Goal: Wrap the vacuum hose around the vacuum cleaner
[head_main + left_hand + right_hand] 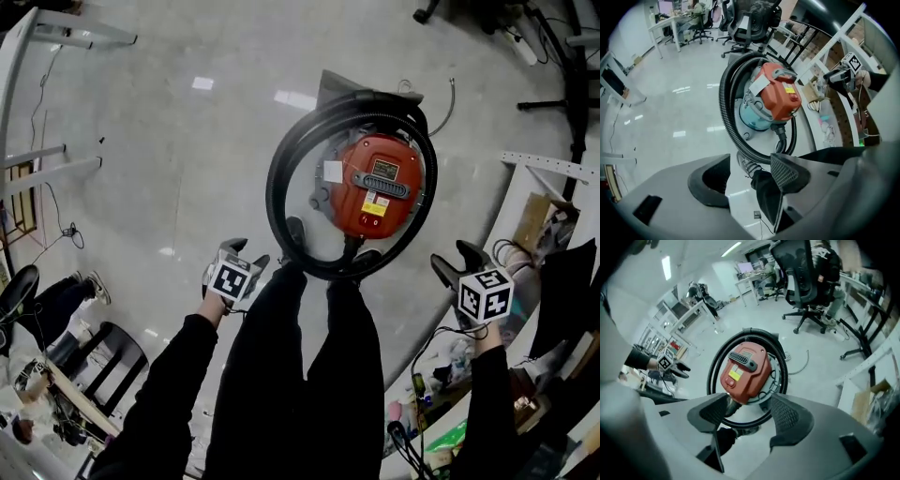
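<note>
Hose (272, 183) is sitting looped round the vacuum (380, 187). Left gripper (247, 254) is hovering at its 8 o'clock and right gripper (454, 262) at 4, both gaping wide, gripping nothing.

The vacuum cleaner (380, 183) stands upright on the pale floor (187, 141), just right of centre in the upper half of the head view. Its lid is orange-red, with a black carry handle and small labels, over a pale blue drum. The black ribbed hose (274, 192) loops round it in one wide ring and joins it at the near side.
</note>
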The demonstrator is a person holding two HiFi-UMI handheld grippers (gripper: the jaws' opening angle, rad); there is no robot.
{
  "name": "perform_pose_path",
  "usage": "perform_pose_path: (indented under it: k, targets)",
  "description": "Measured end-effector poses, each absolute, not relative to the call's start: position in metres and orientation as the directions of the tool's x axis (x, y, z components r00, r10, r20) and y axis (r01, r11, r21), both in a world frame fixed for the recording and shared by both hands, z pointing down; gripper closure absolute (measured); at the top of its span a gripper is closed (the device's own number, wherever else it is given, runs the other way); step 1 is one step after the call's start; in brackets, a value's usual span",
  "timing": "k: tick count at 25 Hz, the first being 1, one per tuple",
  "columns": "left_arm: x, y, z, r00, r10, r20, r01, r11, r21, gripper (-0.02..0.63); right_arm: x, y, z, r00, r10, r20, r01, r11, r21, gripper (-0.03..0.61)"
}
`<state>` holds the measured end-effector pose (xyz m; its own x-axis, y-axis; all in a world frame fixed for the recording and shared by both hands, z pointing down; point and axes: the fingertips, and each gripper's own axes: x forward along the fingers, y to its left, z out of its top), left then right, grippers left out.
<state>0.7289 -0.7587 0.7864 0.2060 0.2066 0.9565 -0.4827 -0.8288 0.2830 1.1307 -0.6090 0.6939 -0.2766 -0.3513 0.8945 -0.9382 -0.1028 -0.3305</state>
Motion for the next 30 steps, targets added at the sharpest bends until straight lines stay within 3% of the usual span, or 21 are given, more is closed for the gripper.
perform_pose_path:
  k: [4, 9, 12, 16, 23, 30]
  targets:
    - [0.749, -0.717, 0.708, 0.283, 0.245, 0.927, -0.430, -0.832, 0.351, 0.333, 1.088, -0.595, 0.626, -0.301, -0.563, 0.769, -0.808, -0.277, -0.519, 0.392]
    - [0.816, -0.692, 0.585, 0.440, 0.285, 0.851, -0.207, -0.890, 0.405, 0.355, 1.064, -0.609, 0.553, -0.257, -0.709, 0.657, -0.692, -0.339, -0.637, 0.437]
    - [0.856, -0.692, 0.509, 0.546, 0.238, 0.803, -0.100, -0.933, 0.345, 0.435, 1.064, -0.619, 0.500, -0.239, -0.739, 0.630, -0.730, -0.291, -0.619, 0.456]
    - [0.910, -0.703, 0.410, 0.726, 0.165, 0.667, -0.068, -0.949, 0.308, 0.528, 1.074, -0.629, 0.415, -0.164, -0.812, 0.561, -0.796, -0.227, -0.562, 0.495]
    - [0.954, -0.730, 0.292, 0.871, 0.075, 0.486, -0.074, -0.957, 0.280, 0.538, 1.087, -0.631, 0.304, 0.047, -0.887, 0.460, -0.881, -0.254, -0.399, 0.528]
    - [0.965, -0.747, 0.255, 0.915, 0.107, 0.389, -0.021, -0.950, 0.311, 0.538, 1.096, -0.624, 0.244, 0.225, -0.893, 0.389, -0.895, -0.347, -0.280, 0.532]
